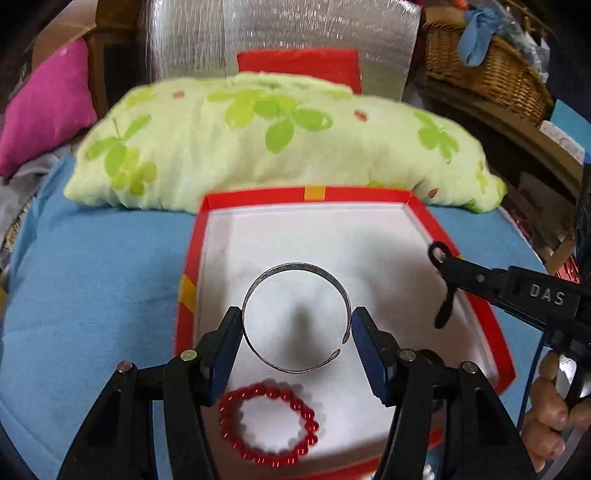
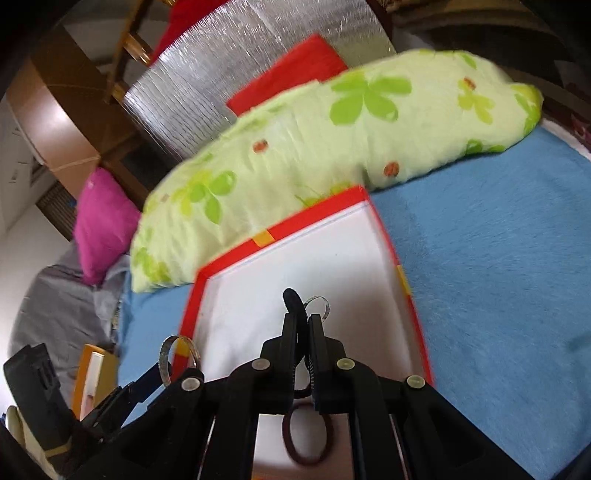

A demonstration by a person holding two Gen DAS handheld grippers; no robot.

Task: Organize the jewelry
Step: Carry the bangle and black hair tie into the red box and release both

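Observation:
A red box (image 1: 314,192) with a white inside lies on the blue blanket. Above it my left gripper (image 1: 297,325) is shut on a silver open bangle (image 1: 295,266), one blue pad on each side. A red bead bracelet (image 1: 225,410) lies in the box below it. My right gripper (image 2: 303,321) is shut on a black hair tie (image 2: 293,299), which hangs over the box (image 2: 280,230). From the left wrist it shows at the right (image 1: 448,267). A small silver ring shape (image 2: 322,305) sits just behind its tips. A dark red hair band (image 2: 306,461) lies in the box.
A green floral pillow (image 1: 277,140) lies against the box's far side, with a silver foil panel (image 1: 295,33) behind it. A pink cushion (image 1: 48,107) is at the left and a wicker basket (image 1: 491,70) at the right. A person's hand (image 1: 550,406) grips the right tool.

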